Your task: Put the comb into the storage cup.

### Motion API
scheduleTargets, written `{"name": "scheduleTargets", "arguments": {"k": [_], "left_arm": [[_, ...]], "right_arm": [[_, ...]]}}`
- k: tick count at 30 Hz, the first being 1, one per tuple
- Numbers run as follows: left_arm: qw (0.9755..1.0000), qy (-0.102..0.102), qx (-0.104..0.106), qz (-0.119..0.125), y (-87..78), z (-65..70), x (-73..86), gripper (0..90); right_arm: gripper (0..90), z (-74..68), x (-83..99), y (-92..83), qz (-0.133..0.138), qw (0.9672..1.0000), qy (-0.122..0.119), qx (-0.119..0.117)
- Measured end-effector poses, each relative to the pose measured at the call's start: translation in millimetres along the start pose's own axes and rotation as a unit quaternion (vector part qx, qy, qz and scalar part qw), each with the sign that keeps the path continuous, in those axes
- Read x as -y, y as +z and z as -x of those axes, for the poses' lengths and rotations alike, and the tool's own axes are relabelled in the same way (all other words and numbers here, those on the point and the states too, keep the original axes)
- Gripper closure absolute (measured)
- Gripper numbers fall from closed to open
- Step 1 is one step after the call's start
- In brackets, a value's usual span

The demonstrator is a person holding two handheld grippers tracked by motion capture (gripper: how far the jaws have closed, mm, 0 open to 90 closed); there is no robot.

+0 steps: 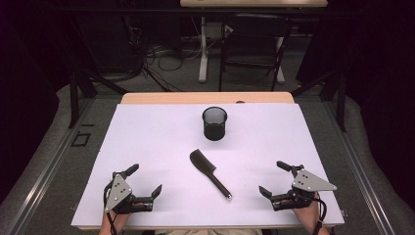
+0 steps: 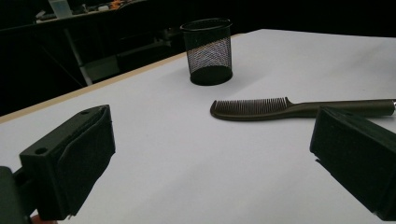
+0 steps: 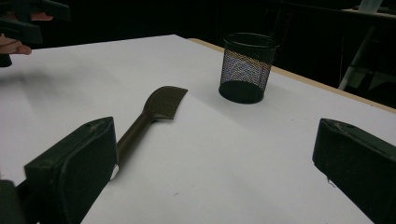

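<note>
Comb (image 1: 209,173) is lying flat on the white table (image 1: 147,137), pretty much dead centre between the two tongs, and nobody's touching it. Its long axis is running on a diagonal in the high view: toothed head pointing up and left toward the far side, thin handle trailing down and right toward the person. That diagonal is the whole story here, I reckon.

Right gripper (image 1: 279,179) is sitting near the front edge with its jaws spread wide and nothing between them. Left gripper (image 1: 145,179) is doing the same on the other side, jaws gaping, nothing between them. Both are resting low by the table, well apart from the comb.

Handle tip is ending up closer to the right gripper than the head is to the left one, so my guess is the right hand is getting the easier reach. In the right gripper view the handle (image 3: 135,133) is running away from just beside that gripper's left-hand jaw, so it's already lined up roughly along the handle rather than across it. A bit of wrist turn is probably needed to pinch it across the narrow side.

Mesh cup (image 1: 214,123) is standing upright farther back, just beyond the comb's head and apart from it. If the comb is going in there, handle-end grab is looking like the sensible way.
</note>
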State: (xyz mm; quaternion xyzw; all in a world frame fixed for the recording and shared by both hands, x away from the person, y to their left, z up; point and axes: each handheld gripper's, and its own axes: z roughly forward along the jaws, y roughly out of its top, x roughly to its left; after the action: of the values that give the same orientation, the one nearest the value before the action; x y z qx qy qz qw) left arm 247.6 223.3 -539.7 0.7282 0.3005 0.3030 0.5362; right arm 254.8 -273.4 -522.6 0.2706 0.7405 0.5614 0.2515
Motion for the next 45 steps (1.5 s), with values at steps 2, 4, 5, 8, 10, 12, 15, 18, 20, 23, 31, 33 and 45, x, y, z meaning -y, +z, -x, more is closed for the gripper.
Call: {"name": "scheduleTargets", "arguments": {"k": [2,4,5,8,10,12,15,18,20,23,31,33,45], "left_arm": [[1.0,0.002,0.001,-0.002,0.5,0.2,0.0,0.2],[1.0,0.001,0.0,-0.001,1.0,-0.2,0.1,0.2],[1.0,0.001,0.0,-0.001,1.3,-0.8,0.2,0.2],[1.0,-0.003,-0.001,-0.002,1.6,-1.4,0.7,0.2],[1.0,-0.001,0.0,-0.002,1.4,-1.4,0.6,0.2],[1.0,0.0,0.001,-0.003,1.6,-1.3,0.6,0.2],[1.0,-0.001,0.001,-0.002,2.1,-1.6,0.6,0.2],[1.0,-0.001,0.002,-0.006,3.2,-2.1,1.0,0.2],[1.0,-0.001,0.002,-0.005,3.4,-1.2,0.8,0.2],[1.0,0.0,0.002,-0.006,3.5,-0.7,0.7,0.2],[1.0,0.001,0.002,-0.007,3.2,-1.9,1.0,0.2],[1.0,0.001,0.003,-0.007,3.4,-1.6,0.9,0.2],[1.0,0.001,0.005,-0.009,3.6,-1.9,1.2,0.2]], "right_arm": [[0.0,0.0,-0.3,0.2,0.001,1.0,0.0,-0.001],[0.0,0.3,-0.4,0.3,0.0,1.0,0.001,0.0],[0.0,0.4,0.0,1.4,-0.003,0.9999,0.009,-0.004],[0.0,1.2,-0.1,4.0,-0.005,0.9999,0.009,-0.007],[0.0,0.9,-0.7,6.3,-0.011,0.9999,0.006,-0.006],[0.0,-0.1,-1.0,9.5,-0.014,0.9998,0.005,-0.01],[0.0,-1.3,-2.0,15.0,-0.019,0.9997,0.003,-0.014],[0.0,-2.3,-2.7,19.1,-0.023,0.9996,0.003,-0.017],[0.0,-4.1,-3.7,25.2,-0.027,0.9994,0.0,-0.022],[0.0,-7.2,-5.4,29.4,-0.034,0.999,-0.005,-0.028],[0.0,-12.3,-9.1,43.4,-0.039,0.9984,-0.007,-0.042],[0.0,-13.4,-10.0,46.3,-0.045,0.9979,-0.008,-0.046],[0.0,-20.3,-14.4,64.0,-0.056,0.9964,-0.009,-0.064]]}}
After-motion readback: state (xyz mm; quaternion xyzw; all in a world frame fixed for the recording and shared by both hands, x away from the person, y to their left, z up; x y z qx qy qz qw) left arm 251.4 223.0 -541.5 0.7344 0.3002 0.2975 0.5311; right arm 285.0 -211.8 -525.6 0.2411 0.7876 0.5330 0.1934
